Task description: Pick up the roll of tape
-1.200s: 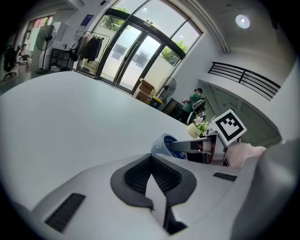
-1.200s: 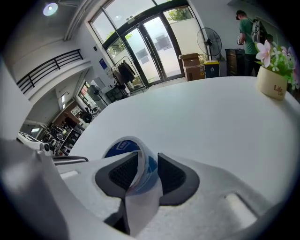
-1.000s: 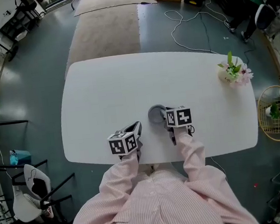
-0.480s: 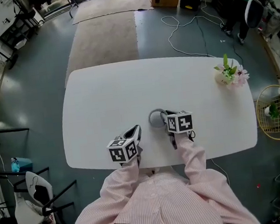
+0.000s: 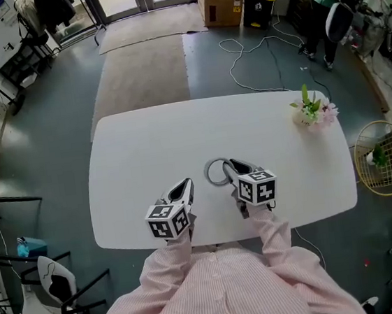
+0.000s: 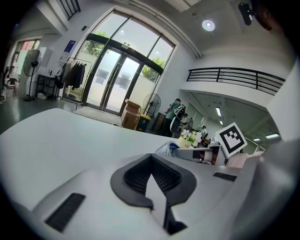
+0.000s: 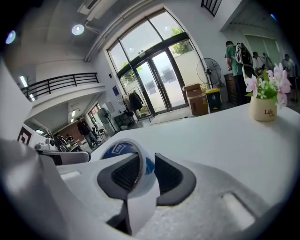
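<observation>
Two claws: side by side over the near half of the white surface [image 5: 145,144], both pointing away from the person
Right claw [image 7: 143,165]: clamped on the roll of tape [image 7: 121,149], one ridged pad inside the ring and one outside, the wall pinched between them
Roll of tape: pale ring with blue print inside its core, at the right claw's tip near the middle of the surface's near side, seen from above as an open ring, just right of the left claw [image 6: 151,158]
Left claw: tips together, nothing between the pads
Flower pot [image 5: 310,113]: small, with pink blooms, by the far right edge, well apart from both claws
Sleeves [image 5: 271,232]: pink-striped, reaching in from the near edge
</observation>
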A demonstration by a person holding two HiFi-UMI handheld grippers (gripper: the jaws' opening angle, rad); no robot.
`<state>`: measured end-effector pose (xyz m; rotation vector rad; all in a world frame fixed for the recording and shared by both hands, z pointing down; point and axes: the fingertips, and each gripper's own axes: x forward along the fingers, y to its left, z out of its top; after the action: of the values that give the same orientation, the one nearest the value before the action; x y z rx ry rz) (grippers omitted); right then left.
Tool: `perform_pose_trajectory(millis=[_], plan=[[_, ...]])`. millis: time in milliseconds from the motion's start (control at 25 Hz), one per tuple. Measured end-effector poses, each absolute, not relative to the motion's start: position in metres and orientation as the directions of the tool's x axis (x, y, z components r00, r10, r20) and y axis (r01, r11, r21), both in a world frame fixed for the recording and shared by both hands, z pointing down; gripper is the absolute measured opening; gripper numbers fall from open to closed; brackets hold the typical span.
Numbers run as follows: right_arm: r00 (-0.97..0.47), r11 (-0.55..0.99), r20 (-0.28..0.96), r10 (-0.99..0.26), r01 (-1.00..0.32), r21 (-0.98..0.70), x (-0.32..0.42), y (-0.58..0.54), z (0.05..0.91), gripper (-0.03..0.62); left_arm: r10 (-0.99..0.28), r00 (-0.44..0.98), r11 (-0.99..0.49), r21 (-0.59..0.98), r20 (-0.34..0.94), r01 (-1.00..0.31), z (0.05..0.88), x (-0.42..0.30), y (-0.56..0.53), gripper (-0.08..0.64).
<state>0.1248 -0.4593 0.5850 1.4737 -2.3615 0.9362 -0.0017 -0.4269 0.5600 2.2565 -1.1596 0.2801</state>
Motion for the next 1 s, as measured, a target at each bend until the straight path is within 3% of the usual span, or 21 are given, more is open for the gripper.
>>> perform_pose_trajectory(millis=[1000], plan=[[-0.467,0.41,0.063,-0.882,-0.826,-0.386,0.147,-0.451,0.449,0.097,-0.784,0.593,-0.545,0.255,0.183,-0.799,0.447,-0.014,-0.443,0.002]])
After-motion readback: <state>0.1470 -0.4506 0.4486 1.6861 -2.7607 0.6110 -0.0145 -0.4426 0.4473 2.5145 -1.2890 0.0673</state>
